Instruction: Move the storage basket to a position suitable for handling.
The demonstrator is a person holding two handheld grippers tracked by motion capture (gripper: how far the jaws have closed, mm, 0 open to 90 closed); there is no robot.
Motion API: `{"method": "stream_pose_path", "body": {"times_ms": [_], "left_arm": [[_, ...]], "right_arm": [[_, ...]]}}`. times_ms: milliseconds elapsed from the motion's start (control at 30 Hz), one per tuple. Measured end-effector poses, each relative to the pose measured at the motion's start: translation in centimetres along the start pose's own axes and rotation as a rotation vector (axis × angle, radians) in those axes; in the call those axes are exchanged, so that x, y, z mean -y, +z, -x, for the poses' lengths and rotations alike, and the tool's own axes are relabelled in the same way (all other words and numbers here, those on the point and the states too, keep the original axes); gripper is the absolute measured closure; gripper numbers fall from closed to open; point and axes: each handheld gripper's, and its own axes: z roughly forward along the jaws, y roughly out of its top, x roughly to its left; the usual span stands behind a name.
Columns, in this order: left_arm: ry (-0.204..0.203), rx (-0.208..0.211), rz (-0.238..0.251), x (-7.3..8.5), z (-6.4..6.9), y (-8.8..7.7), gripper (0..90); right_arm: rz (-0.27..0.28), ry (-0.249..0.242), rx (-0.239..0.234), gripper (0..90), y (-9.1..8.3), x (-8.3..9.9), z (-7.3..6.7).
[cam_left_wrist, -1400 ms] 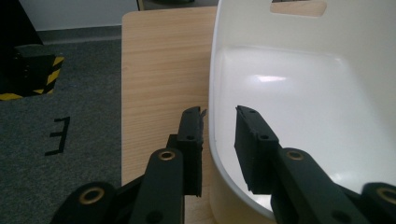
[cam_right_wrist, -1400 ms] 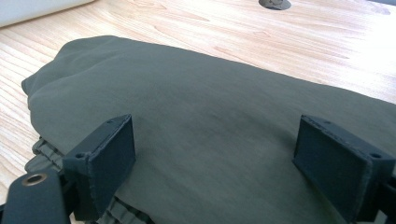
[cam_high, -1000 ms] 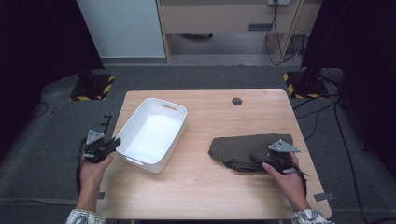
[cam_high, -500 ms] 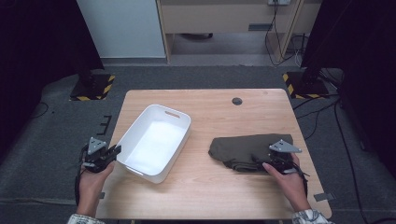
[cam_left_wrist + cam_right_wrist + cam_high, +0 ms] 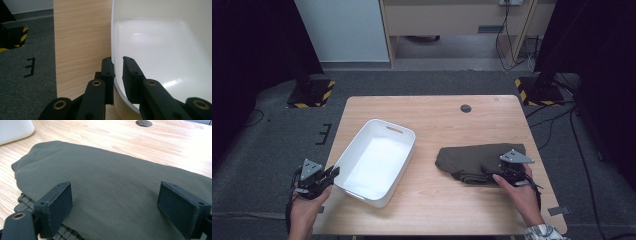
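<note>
A white plastic bin point(image 5: 377, 160) lies slantwise on the left half of the wooden table point(image 5: 437, 110). My left gripper point(image 5: 333, 172) is at the bin's near left corner, shut on its rim; in the left gripper view the white wall point(image 5: 162, 50) runs between the two black jaws of the left gripper point(image 5: 118, 60). A folded olive-green cloth point(image 5: 472, 157) lies on the right half. My right gripper point(image 5: 507, 172) rests at its near right edge. Its jaws stand open and wide apart over the cloth point(image 5: 100, 162), the right gripper point(image 5: 116, 188) holding nothing.
A small dark round hole point(image 5: 466, 108) sits in the table near its far edge, right of centre. Black stands with yellow-black striped bases point(image 5: 309, 94) rise on the grey floor beyond both far corners. Cables point(image 5: 557, 115) trail on the floor at the right.
The left hand has drawn back toward the table's near left corner, and the bin has slid and turned with it toward the near edge. The right hand and the cloth have stayed put.
</note>
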Motion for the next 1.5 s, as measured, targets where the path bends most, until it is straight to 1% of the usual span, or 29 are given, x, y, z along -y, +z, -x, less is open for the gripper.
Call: {"method": "stream_pose_path", "body": {"times_ms": [33,367,400,433,500,533,567,633,700,767,800,833,867,933,967,1033,1067,1133,1167,1233,1267,1367,1433,1500], "left_arm": [[-0.001,0.006,0.003,0.0,-0.1,0.1,78.7],[-0.007,0.012,0.013,0.0,-0.2,0.3,77.9],[-0.011,0.012,0.021,0.0,-0.1,0.4,70.7],[-0.010,0.010,0.031,-0.1,-0.1,0.4,70.7],[-0.013,0.009,0.054,-0.3,0.0,0.2,63.9],[-0.012,0.007,0.067,-0.5,0.1,0.1,55.7],[-0.009,0.006,0.075,-0.6,0.1,0.0,55.7],[0.007,0.005,0.077,-0.9,0.2,-0.1,51.1],[0.009,0.014,0.076,-1.2,0.3,0.0,45.6],[0.009,0.025,0.073,-1.4,0.4,0.0,39.0],[0.005,0.030,0.071,-1.5,0.5,0.1,34.2],[0.003,0.034,0.066,-1.7,0.5,0.1,34.2],[0.005,0.039,0.067,-1.8,0.5,0.2,31.6],[0.002,0.041,0.069,-2.1,0.8,0.3,28.9],[0.004,0.045,0.067,-2.3,0.9,0.4,26.1],[0.008,0.054,0.064,-2.6,1.2,0.5,24.2],[0.013,0.055,0.063,-2.8,1.3,0.6,23.7],[0.019,0.061,0.061,-3.0,1.6,0.7,23.2],[0.021,0.060,0.061,-3.0,1.7,0.7,23.1],[0.024,0.058,0.058,-3.0,1.7,0.8,23.1],[0.024,0.054,0.057,-2.9,1.7,0.8,23.1],[0.013,0.043,0.057,-2.8,1.4,0.7,23.1],[0.005,0.035,0.059,-2.8,1.2,0.6,23.0],[0.006,0.034,0.059,-2.8,1.2,0.5,23.0]], "right_arm": [[0.000,0.004,0.002,12.6,0.0,0.0,0.0],[0.012,0.005,0.009,12.7,-0.2,-0.1,0.1],[0.022,0.008,0.014,13.3,-0.4,-0.2,0.3],[0.022,0.008,0.014,13.3,-0.4,-0.2,0.3],[0.029,0.015,0.024,13.6,-0.6,-0.4,0.4],[0.039,0.006,0.053,14.2,-0.9,-0.5,0.6],[0.039,0.006,0.053,14.2,-0.9,-0.5,0.6],[0.042,-0.008,0.081,14.3,-1.2,-0.6,1.0],[0.043,-0.005,0.106,14.3,-1.5,-0.6,1.5],[0.047,0.003,0.131,14.4,-2.0,-0.5,2.3],[0.044,0.011,0.157,14.9,-2.3,-0.4,3.0],[0.044,0.011,0.157,14.9,-2.3,-0.4,3.0],[0.039,0.020,0.172,15.8,-2.5,-0.3,3.5],[0.023,0.033,0.210,19.1,-2.8,-0.1,4.5],[0.013,0.043,0.231,21.9,-2.9,0.0,5.0],[-0.012,0.052,0.274,28.0,-3.1,0.3,6.0],[-0.016,0.051,0.282,30.9,-3.2,0.4,6.3],[-0.027,0.063,0.287,36.1,-3.2,0.6,6.8],[-0.038,0.080,0.303,37.7,-2.9,0.9,7.4],[-0.043,0.084,0.303,37.6,-2.7,1.0,7.7],[-0.043,0.093,0.305,36.6,-2.4,1.0,8.0],[-0.046,0.124,0.281,29.9,-1.4,1.0,8.9],[-0.059,0.159,0.260,26.1,-0.6,1.1,9.4],[-0.093,0.173,0.256,23.3,0.0,1.3,9.6]]}}
